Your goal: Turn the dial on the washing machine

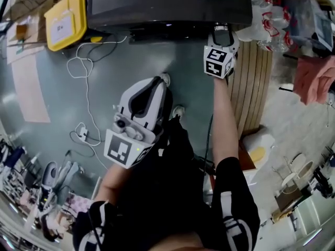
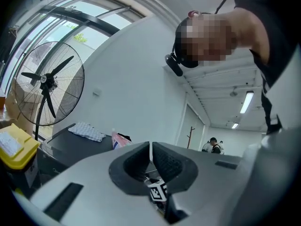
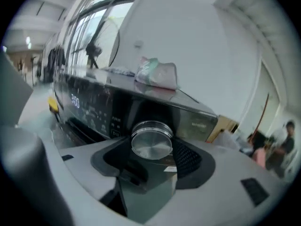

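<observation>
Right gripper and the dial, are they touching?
Cannot tell. Right gripper view: the dial sits between the right gripper pads, neither gap nor contact plain.

Between the fingers [image 3: 189, 157] of the right gripper [image 3: 153, 150] stands the dial [image 3: 151, 142].

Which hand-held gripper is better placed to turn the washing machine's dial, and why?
The right hand-held gripper: its jaws stand either side of the dial on the washing machine. The left hand-held gripper is shut and held back near the person's body, away from the machine.
</observation>
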Tool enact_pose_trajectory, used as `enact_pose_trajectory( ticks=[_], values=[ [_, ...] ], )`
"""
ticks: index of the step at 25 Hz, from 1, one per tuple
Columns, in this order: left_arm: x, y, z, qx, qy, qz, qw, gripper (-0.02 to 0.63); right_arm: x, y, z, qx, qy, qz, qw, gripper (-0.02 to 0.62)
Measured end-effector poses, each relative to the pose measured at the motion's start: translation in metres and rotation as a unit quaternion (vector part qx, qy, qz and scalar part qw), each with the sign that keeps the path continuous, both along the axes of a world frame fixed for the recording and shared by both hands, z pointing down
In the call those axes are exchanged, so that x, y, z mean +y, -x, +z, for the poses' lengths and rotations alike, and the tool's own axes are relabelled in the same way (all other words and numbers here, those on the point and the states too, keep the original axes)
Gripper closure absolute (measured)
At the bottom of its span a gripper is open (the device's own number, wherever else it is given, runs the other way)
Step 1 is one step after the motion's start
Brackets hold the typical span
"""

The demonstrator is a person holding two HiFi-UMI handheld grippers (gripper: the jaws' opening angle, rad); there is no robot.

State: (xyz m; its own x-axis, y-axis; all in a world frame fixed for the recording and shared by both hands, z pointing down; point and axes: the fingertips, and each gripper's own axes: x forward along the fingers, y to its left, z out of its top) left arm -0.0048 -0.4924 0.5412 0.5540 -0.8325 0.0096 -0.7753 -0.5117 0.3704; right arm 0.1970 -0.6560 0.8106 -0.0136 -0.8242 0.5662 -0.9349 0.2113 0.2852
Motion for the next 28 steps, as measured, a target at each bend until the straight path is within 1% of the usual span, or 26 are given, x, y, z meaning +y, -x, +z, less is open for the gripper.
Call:
enact_pose_trajectory(
  ticks=[1, 2, 3, 5, 6, 7, 8, 9, 10, 11, 12, 13, 14, 15, 19, 21, 23, 24, 25, 27, 28],
  values=[
    [0.001, -0.001, 0.002, 0.003, 0.003, 0.0, 1.0, 0.569, 0.0, -0.001, -0.001, -0.04, -0.004, 0.004, 0.999, 0.298],
    [0.003, -0.001, 0.003, 0.004, 0.004, 0.0, 1.0, 0.569, 0.001, -0.003, -0.002, -0.09, -0.006, 0.009, 0.996, 0.291],
    [0.005, -0.002, 0.005, 0.002, 0.004, 0.0, 1.0, 0.569, 0.001, -0.005, -0.003, -0.14, -0.005, 0.012, 0.99, 0.282],
    [0.008, -0.003, 0.005, -0.001, 0.002, 0.002, 1.0, 0.569, 0.001, -0.007, -0.001, -0.233, 0.013, 0.015, 0.972, 0.277],
    [0.009, -0.003, 0.005, -0.001, 0.002, 0.002, 1.0, 0.569, 0.001, -0.007, 0.001, -0.27, 0.024, 0.018, 0.962, 0.277],
    [0.01, -0.002, 0.005, -0.001, 0.003, 0.002, 1.0, 0.569, -0.001, -0.008, 0.003, -0.296, 0.031, 0.023, 0.954, 0.277],
    [0.009, 0.0, 0.006, 0.0, 0.005, 0.001, 1.0, 0.569, -0.002, -0.009, 0.004, -0.308, 0.035, 0.028, 0.95, 0.294],
    [0.009, 0.001, 0.007, 0.001, 0.006, 0.0, 1.0, 0.569, -0.003, -0.01, 0.003, -0.303, 0.035, 0.029, 0.952, 0.296],
    [0.009, 0.002, 0.007, 0.003, 0.006, -0.001, 1.0, 0.569, -0.004, -0.009, 0.003, -0.273, 0.031, 0.026, 0.961, 0.298],
    [0.008, 0.003, 0.006, 0.005, 0.005, -0.002, 1.0, 0.569, -0.004, -0.008, 0.003, -0.212, 0.024, 0.018, 0.977, 0.301],
    [0.008, 0.004, 0.006, 0.005, 0.005, -0.004, 1.0, 0.569, -0.003, -0.005, 0.002, -0.13, 0.014, 0.007, 0.991, 0.302],
    [0.008, 0.004, 0.007, 0.004, 0.005, -0.005, 1.0, 0.569, -0.003, -0.003, 0.002, -0.055, 0.004, -0.004, 0.998, 0.301],
    [0.008, 0.005, 0.008, 0.002, 0.005, -0.005, 1.0, 0.569, -0.002, -0.001, 0.002, -0.012, -0.003, -0.01, 1.0, 0.3],
    [0.009, 0.005, 0.009, 0.0, 0.006, -0.004, 1.0, 0.569, -0.003, 0.0, 0.002, -0.006, -0.008, -0.011, 1.0, 0.298],
    [0.021, 0.011, 0.006, 0.0, -0.005, -0.007, 1.0, 0.569, 0.01, 0.0, 0.0, -0.063, 0.005, 0.008, 0.998, 0.278],
    [0.039, 0.015, -0.004, 0.001, -0.011, -0.008, 0.9999, 0.569, 0.037, 0.002, -0.01, -0.086, 0.01, 0.017, 0.996, 0.276],
    [0.063, 0.014, -0.022, 0.0, -0.019, -0.009, 0.9998, 0.569, 0.075, 0.002, -0.037, -0.122, 0.007, 0.025, 0.992, 0.28],
    [0.077, 0.012, -0.039, -0.002, -0.026, -0.01, 0.9996, 0.569, 0.097, 0.002, -0.06, -0.146, 0.005, 0.026, 0.989, 0.302],
    [0.093, 0.01, -0.061, -0.005, -0.034, -0.011, 0.9993, 0.569, 0.12, 0.004, -0.091, -0.171, 0.001, 0.024, 0.985, 0.347],
    [0.135, 0.007, -0.118, -0.014, -0.057, -0.017, 0.9981, 0.569, 0.173, 0.012, -0.169, -0.213, -0.015, 0.009, 0.977, 0.444],
    [0.16, 0.007, -0.145, -0.018, -0.068, -0.022, 0.9973, 0.569, 0.201, 0.018, -0.21, -0.227, -0.029, -0.003, 0.973, 0.476]
  ],
)
